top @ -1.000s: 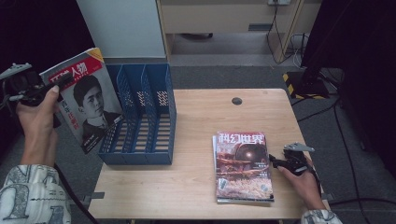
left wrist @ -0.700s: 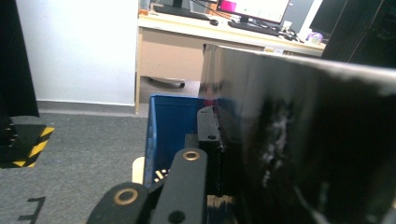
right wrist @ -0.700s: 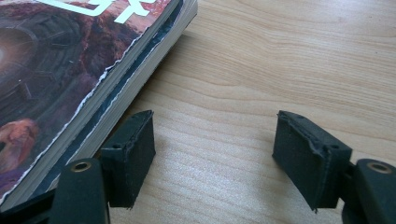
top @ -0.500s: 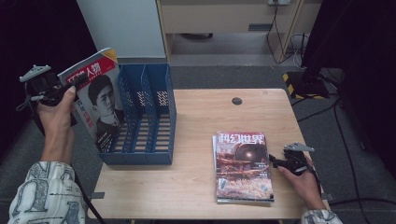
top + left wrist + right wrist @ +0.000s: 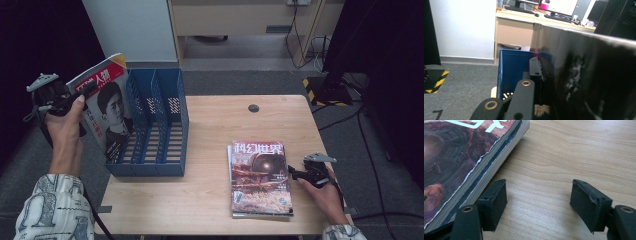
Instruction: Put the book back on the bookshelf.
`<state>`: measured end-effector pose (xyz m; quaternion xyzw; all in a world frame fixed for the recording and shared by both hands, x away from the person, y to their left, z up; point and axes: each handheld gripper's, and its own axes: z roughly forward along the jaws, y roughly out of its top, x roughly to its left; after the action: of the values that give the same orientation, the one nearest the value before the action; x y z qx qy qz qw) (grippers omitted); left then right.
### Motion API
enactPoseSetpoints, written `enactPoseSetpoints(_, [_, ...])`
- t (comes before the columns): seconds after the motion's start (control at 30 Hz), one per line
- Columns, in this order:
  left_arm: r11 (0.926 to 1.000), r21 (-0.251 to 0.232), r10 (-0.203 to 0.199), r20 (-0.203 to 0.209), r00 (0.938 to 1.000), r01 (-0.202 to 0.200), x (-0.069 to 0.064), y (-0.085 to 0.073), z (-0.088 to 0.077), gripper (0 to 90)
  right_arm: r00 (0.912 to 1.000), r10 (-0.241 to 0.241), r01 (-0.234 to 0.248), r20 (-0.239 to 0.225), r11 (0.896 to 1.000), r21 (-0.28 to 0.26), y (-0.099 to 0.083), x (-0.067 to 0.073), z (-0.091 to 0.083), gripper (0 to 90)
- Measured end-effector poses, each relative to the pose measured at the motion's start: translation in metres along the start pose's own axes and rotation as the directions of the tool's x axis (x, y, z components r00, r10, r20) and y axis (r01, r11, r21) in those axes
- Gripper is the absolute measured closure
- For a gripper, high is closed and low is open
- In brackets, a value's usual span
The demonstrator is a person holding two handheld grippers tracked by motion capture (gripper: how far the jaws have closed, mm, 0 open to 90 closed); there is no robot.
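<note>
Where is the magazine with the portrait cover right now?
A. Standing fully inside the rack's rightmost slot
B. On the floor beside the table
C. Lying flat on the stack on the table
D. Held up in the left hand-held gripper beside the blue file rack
D: the left hand-held gripper is clamped on the edge of the portrait magazine, holding it upright at the left side of the blue file rack, with its lower edge at the leftmost slot.

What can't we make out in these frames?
- Left gripper view: the held magazine is a dark blur, so its cover is unreadable.
- High view: the file rack floor is half hidden by its dividers.
- Right gripper view: the magazine stack is cut by the frame edge.
</note>
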<state>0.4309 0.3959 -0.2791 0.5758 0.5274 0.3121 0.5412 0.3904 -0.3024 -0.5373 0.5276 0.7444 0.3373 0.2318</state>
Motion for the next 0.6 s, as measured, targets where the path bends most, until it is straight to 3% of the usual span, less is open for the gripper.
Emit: enactPoseSetpoints(0.6, [0.999, -0.034, -0.028, 0.021, 0.9994, 0.029, 0.004, -0.017, 0.006, 85.4, 1.0, 0.0, 0.0, 0.0, 1.0, 0.0, 0.0, 0.0, 0.0, 29.5])
